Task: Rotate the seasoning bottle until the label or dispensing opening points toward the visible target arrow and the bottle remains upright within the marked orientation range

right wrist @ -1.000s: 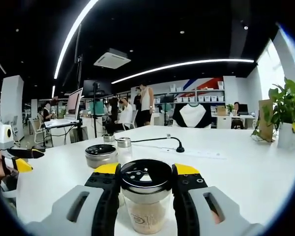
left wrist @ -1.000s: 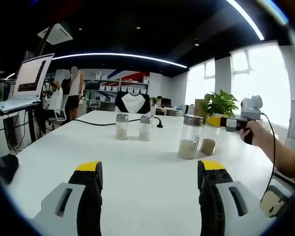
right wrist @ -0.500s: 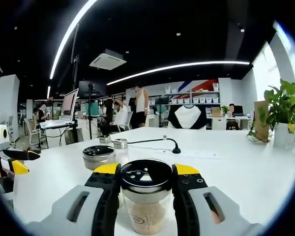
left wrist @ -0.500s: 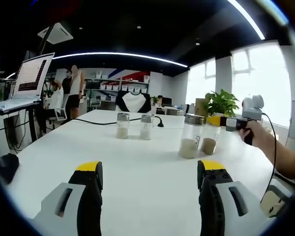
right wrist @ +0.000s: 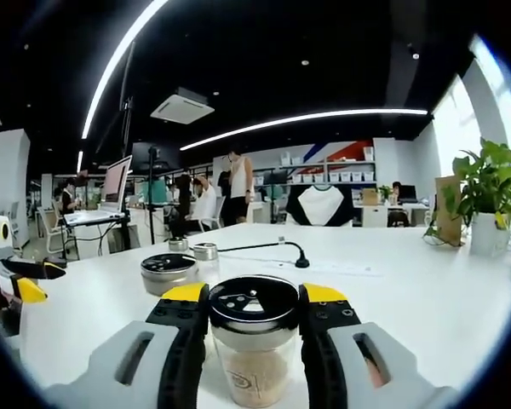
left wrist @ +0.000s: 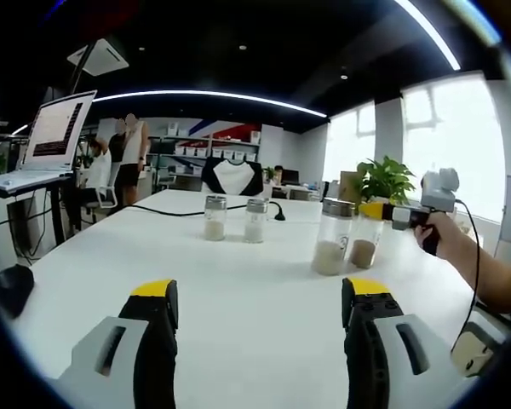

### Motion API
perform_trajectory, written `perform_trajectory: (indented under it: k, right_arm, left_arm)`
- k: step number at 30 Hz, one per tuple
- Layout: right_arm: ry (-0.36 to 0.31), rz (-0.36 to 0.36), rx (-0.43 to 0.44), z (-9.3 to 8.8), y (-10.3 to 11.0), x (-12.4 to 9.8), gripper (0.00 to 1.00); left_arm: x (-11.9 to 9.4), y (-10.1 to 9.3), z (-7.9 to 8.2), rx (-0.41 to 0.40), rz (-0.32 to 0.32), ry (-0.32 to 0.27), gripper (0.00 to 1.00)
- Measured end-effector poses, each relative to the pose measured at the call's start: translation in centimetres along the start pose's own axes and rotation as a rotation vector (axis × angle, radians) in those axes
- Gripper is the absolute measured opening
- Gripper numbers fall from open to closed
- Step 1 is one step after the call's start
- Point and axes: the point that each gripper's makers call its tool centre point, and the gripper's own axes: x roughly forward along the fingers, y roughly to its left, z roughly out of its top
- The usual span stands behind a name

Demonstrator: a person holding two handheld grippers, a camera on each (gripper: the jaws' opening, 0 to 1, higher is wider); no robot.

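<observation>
A clear seasoning bottle (right wrist: pixel 254 358) with pale powder and a black perforated lid stands upright on the white table (right wrist: pixel 426 290). My right gripper (right wrist: pixel 254 294) is shut on it, one yellow-tipped jaw on each side just under the lid. In the left gripper view this bottle (left wrist: pixel 363 245) stands at the right, partly behind a taller jar (left wrist: pixel 331 239), with the right gripper (left wrist: pixel 383 210) and a hand (left wrist: pixel 433 234) reaching in. My left gripper (left wrist: pixel 260 294) hangs open low over the bare table (left wrist: pixel 238 273), well short of the bottles.
Two small shakers (left wrist: pixel 213 218) (left wrist: pixel 255 220) stand mid-table by a black cable (left wrist: pixel 170 213). The metal-lidded jar (right wrist: pixel 168 267) sits just left of the held bottle. A potted plant (right wrist: pixel 487 183) is at the right edge, a laptop (left wrist: pixel 51 136) at the left. People stand in the background.
The right gripper view's background has slid slightly left, so that camera turned a little; the bottle stays clamped and upright. The left gripper has barely moved.
</observation>
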Motion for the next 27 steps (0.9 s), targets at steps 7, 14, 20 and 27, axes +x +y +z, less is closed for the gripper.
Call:
perform_trajectory:
  k: [7, 14, 20, 27]
  right_arm:
    - [0.017, -0.004, -0.031, -0.3, 0.7, 0.1, 0.49]
    - [0.024, 0.0, -0.037, 0.1, 0.5, -0.3, 0.49]
    - [0.024, -0.02, -0.063, 0.6, 0.2, -0.9, 0.51]
    - [0.024, -0.046, -0.069, 1.2, 0.2, -2.5, 0.53]
  left_arm:
    - [0.0, 0.1, 0.0, 0.001, 0.005, 0.001, 0.83]
    - [0.0, 0.2, 0.0, 0.001, 0.008, -0.001, 0.83]
    - [0.0, -0.2, 0.4, -0.005, -0.001, -0.01, 0.83]
    - [0.1, -0.4, 0.5, -0.004, -0.01, -0.017, 0.84]
